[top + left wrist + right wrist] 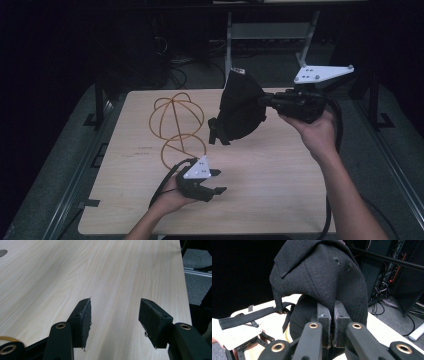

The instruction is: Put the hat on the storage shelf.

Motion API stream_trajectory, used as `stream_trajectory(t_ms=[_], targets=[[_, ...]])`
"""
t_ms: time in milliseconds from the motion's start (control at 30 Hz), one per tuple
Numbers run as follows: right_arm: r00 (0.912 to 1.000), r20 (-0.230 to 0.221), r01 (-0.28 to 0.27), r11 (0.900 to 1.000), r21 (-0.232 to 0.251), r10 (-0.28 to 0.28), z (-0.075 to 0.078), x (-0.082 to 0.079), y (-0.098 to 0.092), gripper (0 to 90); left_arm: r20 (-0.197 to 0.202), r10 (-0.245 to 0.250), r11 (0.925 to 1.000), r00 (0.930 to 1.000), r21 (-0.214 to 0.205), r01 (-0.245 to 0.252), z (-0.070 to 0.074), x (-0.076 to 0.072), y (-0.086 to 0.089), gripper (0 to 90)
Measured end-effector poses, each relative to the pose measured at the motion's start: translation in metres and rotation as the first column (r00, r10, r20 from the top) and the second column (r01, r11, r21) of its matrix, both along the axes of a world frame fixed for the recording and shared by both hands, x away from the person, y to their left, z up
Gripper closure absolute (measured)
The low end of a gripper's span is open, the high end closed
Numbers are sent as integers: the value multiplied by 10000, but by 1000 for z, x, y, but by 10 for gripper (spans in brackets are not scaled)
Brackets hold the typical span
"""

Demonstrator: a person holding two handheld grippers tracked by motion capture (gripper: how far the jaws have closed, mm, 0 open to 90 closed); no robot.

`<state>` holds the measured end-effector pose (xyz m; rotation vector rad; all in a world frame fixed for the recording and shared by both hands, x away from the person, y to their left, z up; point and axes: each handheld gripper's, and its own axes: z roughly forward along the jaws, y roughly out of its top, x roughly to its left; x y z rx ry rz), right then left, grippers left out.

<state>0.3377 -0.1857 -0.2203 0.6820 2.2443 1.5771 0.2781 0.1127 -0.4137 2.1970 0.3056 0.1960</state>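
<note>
R gripper (266,101) pinched black fabric cap (240,107), held above table.
Orange wire-frame stand (176,125) lay at cap's 9 o'clock; L gripper (217,181) jaws spread, empty, nearer stand.

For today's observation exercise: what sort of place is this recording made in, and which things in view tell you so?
Probably a lab or workshop recording station, not a home. A bare wooden table stands in a dark room, tangled cables and equipment racks sit behind it, and a metal frame stands at its far edge.

Left tool (216,181) rests low with jaws apart; right tool (264,100), raised, is clamped tight.
</note>
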Motion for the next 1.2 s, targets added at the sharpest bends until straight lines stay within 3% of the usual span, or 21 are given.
stream_trajectory(t_ms=[567, 733, 1000, 1200], targets=[[9971, 47, -761, 9967, -290, 763, 24, 19, 49, 863, -80, -32, 10000, 10000, -76, 32, 0, 0, 1, 443], [9939, 62, -1096, 9917, -672, 1103, 33, 25, 70, 862, 89, -77, 9999, 9999, -67, 78, 0, 3, 1, 443], [9901, 64, -1385, 9817, -1304, 1405, 43, 34, 95, 861, 42, -70, 9999, 10000, -109, 70, -1, 4, 2, 443], [9858, -81, -1673, 9766, -1351, 1678, 49, 44, 110, 861, -20, -30, 9998, 10000, -191, 29, -1, 4, 3, 443]])
